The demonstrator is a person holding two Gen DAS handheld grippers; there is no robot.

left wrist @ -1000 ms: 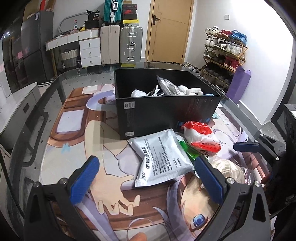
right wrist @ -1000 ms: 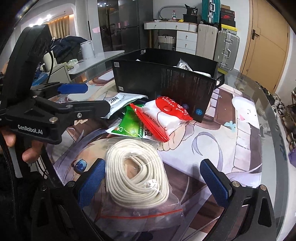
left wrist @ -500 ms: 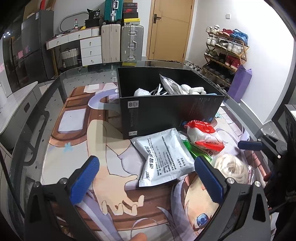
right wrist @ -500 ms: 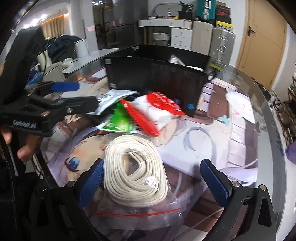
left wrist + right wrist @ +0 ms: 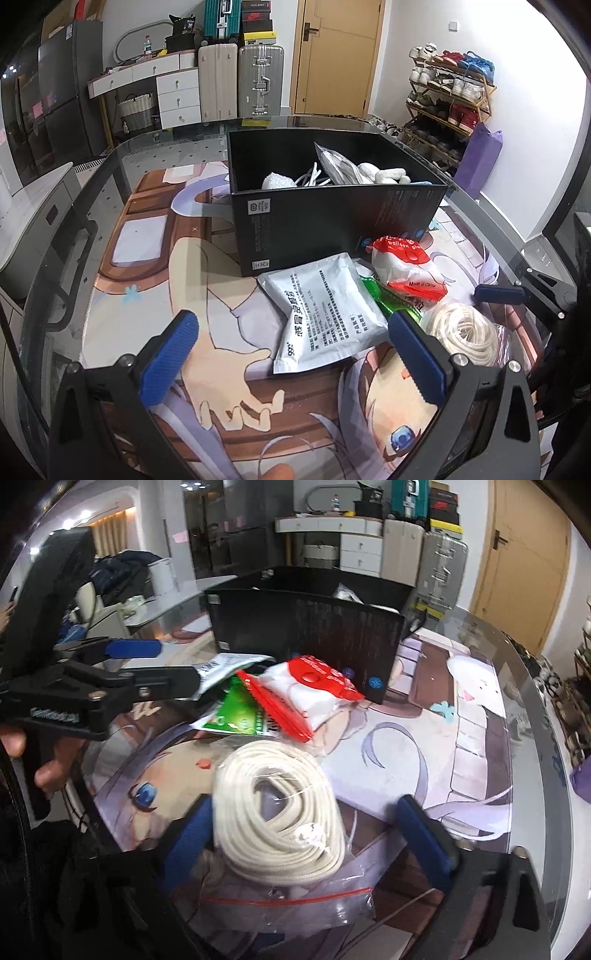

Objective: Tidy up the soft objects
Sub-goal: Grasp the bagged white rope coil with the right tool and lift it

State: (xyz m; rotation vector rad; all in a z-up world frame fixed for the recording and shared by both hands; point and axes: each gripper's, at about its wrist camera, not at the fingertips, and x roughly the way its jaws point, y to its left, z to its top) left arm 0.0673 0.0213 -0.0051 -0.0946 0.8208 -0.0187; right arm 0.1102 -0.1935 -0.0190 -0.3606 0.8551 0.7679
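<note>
A black box (image 5: 332, 218) stands mid-table with soft items inside; it also shows in the right wrist view (image 5: 306, 627). In front of it lie a grey foil pouch (image 5: 325, 314), a green packet (image 5: 388, 295) and a red-and-white pack (image 5: 406, 269). A coil of white rope in a clear zip bag (image 5: 280, 812) lies between the pads of my right gripper (image 5: 310, 842), which is open around it. My left gripper (image 5: 291, 358) is open and empty, just in front of the grey pouch. The rope coil (image 5: 465, 332) is at the right in the left wrist view.
The table (image 5: 155, 236) carries a printed anime mat under glass. Suitcases (image 5: 240, 81), drawers and a door stand behind it. A shoe rack (image 5: 447, 99) and a purple bag (image 5: 480, 158) stand at the right.
My right gripper has moved forward and down over the rope bag, so the coil now sits between its pads. The left gripper has drawn back slightly.
</note>
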